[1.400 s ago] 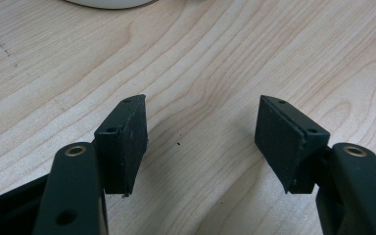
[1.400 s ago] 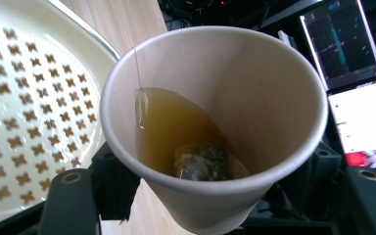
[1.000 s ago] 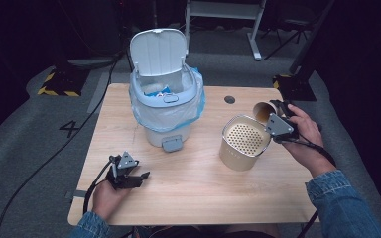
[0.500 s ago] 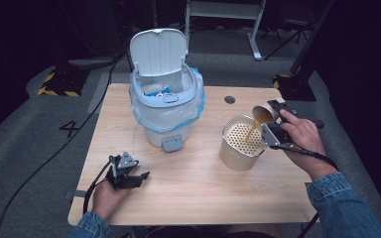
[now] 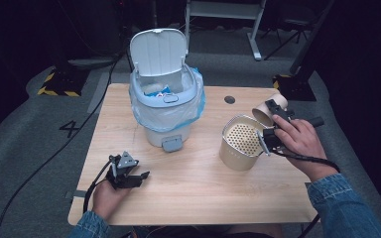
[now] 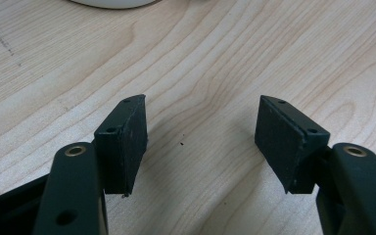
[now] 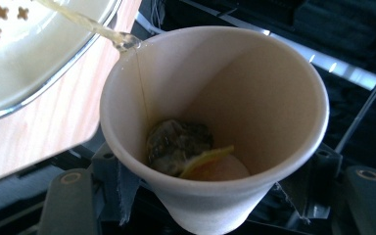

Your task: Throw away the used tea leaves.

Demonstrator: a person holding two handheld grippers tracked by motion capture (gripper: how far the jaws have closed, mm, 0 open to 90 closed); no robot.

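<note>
My right gripper (image 5: 272,119) is shut on a paper cup (image 5: 264,111), tipped on its side over the rim of a cream perforated strainer pot (image 5: 240,141). In the right gripper view a thin stream of yellowish liquid (image 7: 78,22) runs from the cup's (image 7: 215,122) lip into the pot (image 7: 39,44). A wet tea bag (image 7: 176,142) and a lemon slice (image 7: 205,161) lie inside the cup. My left gripper (image 5: 139,177) rests open on the table near the front left, and nothing is between its pads (image 6: 127,142).
A white and blue lidded bin (image 5: 166,106) with a bag liner stands open at the back middle of the wooden table (image 5: 203,188). A round cable hole (image 5: 229,99) sits near the far edge. Dark floor and cables surround the table.
My right hand has shifted a little towards the strainer pot with the cup held tipped over it. The left gripper has stayed where it was.
</note>
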